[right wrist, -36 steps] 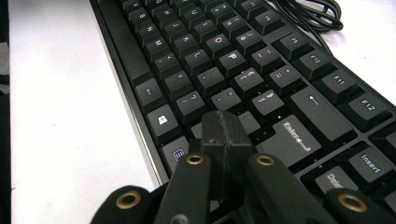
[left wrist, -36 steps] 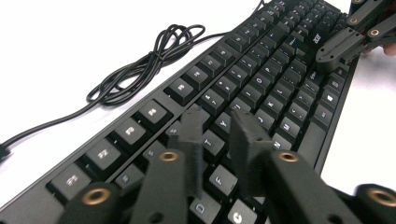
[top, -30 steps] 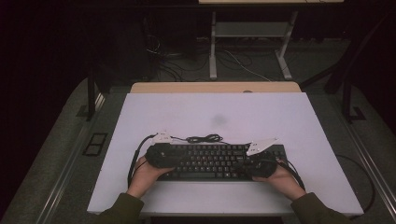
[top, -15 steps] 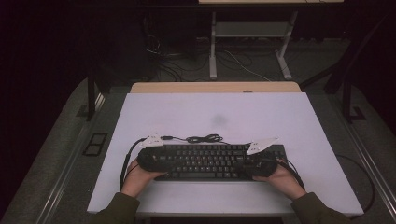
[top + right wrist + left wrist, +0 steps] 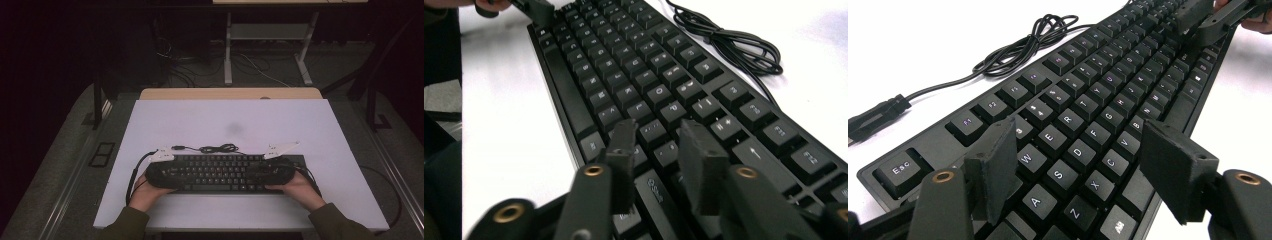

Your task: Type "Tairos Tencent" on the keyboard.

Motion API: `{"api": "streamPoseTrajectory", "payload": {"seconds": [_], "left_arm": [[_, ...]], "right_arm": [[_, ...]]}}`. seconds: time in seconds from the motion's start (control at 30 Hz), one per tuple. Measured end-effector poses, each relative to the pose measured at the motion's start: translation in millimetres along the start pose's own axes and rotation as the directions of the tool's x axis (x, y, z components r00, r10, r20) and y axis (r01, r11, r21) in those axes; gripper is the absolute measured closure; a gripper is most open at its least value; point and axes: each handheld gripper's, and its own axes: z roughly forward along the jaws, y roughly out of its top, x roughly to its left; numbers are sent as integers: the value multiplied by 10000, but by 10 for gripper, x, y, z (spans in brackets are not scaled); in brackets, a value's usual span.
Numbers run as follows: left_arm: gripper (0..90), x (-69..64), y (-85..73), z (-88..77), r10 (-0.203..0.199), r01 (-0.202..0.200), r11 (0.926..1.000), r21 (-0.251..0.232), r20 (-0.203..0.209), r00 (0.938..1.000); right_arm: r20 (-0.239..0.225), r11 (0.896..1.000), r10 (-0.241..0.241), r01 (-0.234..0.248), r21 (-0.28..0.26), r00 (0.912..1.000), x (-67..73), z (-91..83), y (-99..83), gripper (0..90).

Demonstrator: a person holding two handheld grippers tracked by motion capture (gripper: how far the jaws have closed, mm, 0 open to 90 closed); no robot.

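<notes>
keyboard [image 5: 220,172] lying crosswise, one gripper at each end | left gripper [image 5: 1083,175] jaws just spreading, nothing clamped | right gripper [image 5: 659,165] same, loosening off the keys

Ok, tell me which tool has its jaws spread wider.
The left tool, at the keyboard's Esc end: its pads have just been opening and straddle several key columns, clear of the board. The right tool shows a narrower gap.

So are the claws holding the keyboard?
No. Both claws have just been opening. The left claw and right claw hang open over the ends of the keyboard, pads off the keys.
</notes>
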Motion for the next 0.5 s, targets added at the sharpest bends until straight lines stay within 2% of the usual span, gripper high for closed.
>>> {"api": "streamPoseTrajectory", "payload": {"seconds": [0.27,0.3,0.5], "left_arm": [[302,1,-10,-16,22,-22,10000,17,-5,10000],[302,1,-11,-16,29,-29,10000,25,-12,10000],[305,0,-10,-17,48,-48,10000,28,-18,10000]], "right_arm": [[-46,9996,221,-222,-145,9997,-6,103,79,482],[-5,9995,224,-224,-243,9997,-1,129,104,436],[-3,9990,253,-253,-365,9997,-3,187,163,386]]}}
